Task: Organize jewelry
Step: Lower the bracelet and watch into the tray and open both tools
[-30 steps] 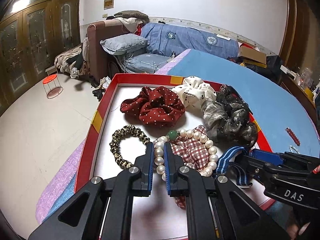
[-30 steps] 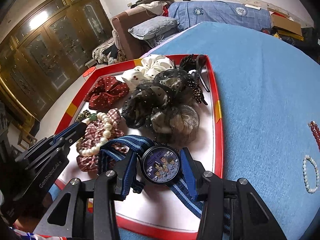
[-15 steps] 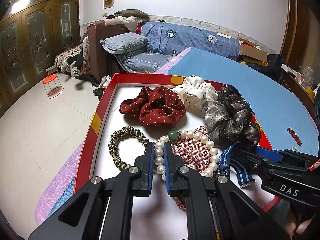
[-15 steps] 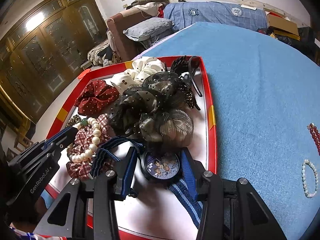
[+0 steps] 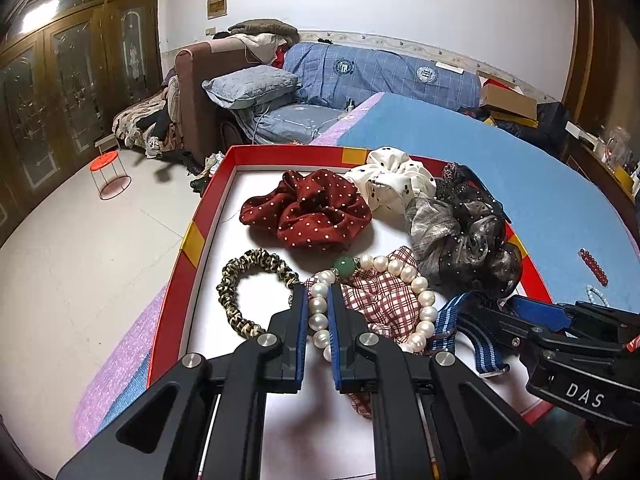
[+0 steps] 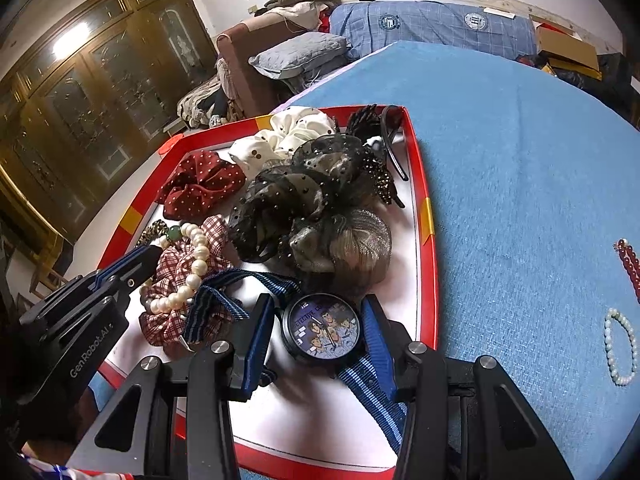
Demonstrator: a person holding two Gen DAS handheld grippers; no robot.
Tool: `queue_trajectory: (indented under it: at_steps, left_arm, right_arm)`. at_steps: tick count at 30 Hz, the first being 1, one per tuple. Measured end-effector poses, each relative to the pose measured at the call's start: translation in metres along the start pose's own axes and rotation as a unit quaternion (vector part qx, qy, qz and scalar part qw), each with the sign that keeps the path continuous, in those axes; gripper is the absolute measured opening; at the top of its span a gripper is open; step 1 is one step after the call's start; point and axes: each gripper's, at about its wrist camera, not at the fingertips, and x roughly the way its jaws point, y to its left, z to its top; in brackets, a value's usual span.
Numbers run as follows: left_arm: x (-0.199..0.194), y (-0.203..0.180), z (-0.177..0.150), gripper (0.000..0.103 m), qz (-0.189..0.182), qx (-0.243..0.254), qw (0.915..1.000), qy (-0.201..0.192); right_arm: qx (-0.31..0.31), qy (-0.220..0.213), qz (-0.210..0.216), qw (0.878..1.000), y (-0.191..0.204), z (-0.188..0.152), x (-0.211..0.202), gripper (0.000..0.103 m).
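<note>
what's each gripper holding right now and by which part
The left gripper pinches the pearl bracelet by its left run of beads. The right gripper straddles the watch at its case, with gaps showing, so not clamped.

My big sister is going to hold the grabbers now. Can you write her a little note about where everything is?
Left gripper: shut on the pearl bracelet, which lies over the plaid scrunchie in the red tray.
Right gripper: its fingers sit either side of the cartoon watch, over the tray's near end; whether it grips or has let go, I cannot tell.
Done: scrunchies, bracelet and watch are in the tray.
Left: the red bead bracelet and small pale bead bracelet lie on the blue cloth.
</note>
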Motion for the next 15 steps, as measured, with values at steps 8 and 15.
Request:
queue_trajectory:
  at_steps: [8, 15]
  left_arm:
    - [0.000, 0.007, -0.004, 0.010, 0.002, -0.002, 1.0000, 0.007]
    - [-0.001, 0.014, -0.006, 0.018, 0.006, -0.001, 0.9999, 0.010]
  right_arm:
    - [0.002, 0.002, 0.003, 1.000, 0.003, -0.002, -0.001, 0.051]
    - [0.000, 0.004, 0.008, 1.000, 0.003, -0.005, -0.004, 0.051]
